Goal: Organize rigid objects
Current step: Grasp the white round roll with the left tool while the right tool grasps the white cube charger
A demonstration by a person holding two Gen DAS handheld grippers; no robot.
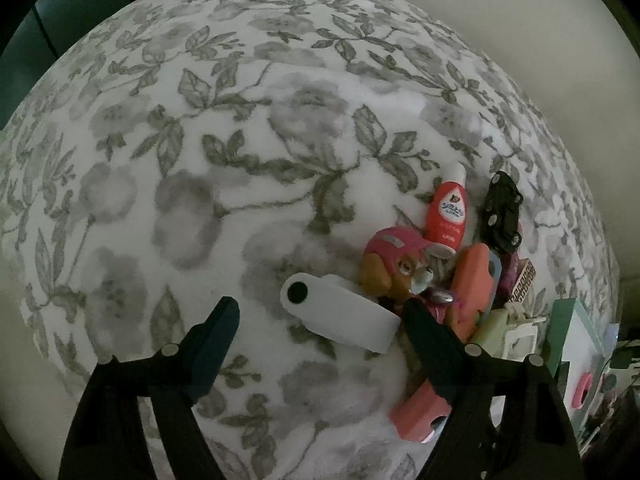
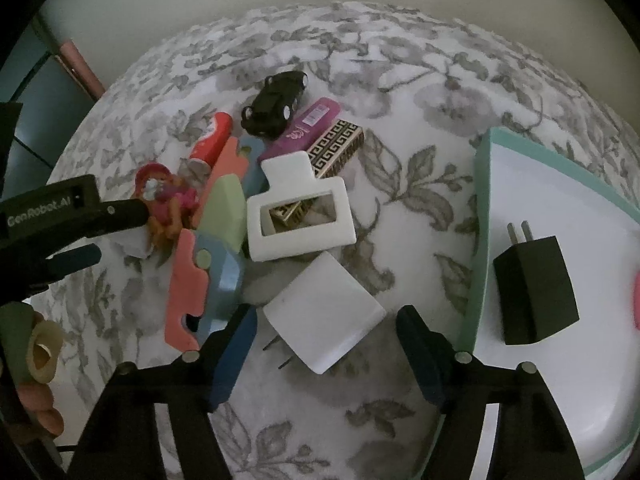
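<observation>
A pile of small objects lies on a floral cloth. In the left wrist view my left gripper (image 1: pixel 320 322) is open around a flat white tag (image 1: pixel 340 316) with a black dot, beside a pup figurine (image 1: pixel 394 270), a red bottle (image 1: pixel 446 210) and a black toy car (image 1: pixel 502 210). In the right wrist view my right gripper (image 2: pixel 326 332) is open around a white plug charger (image 2: pixel 324 312). Behind it lie a white hair claw (image 2: pixel 298 208), a patterned box (image 2: pixel 336 146), a purple case (image 2: pixel 306 126), the car (image 2: pixel 276 102) and pink, blue and green pieces (image 2: pixel 188 280). The left gripper (image 2: pixel 108 232) enters from the left.
A teal-rimmed white tray (image 2: pixel 480 208) stands at the right and holds a black plug adapter (image 2: pixel 536 284) and a pink item at its far edge. The tray's corner also shows in the left wrist view (image 1: pixel 560 328). Floral cloth (image 1: pixel 200 160) stretches left of the pile.
</observation>
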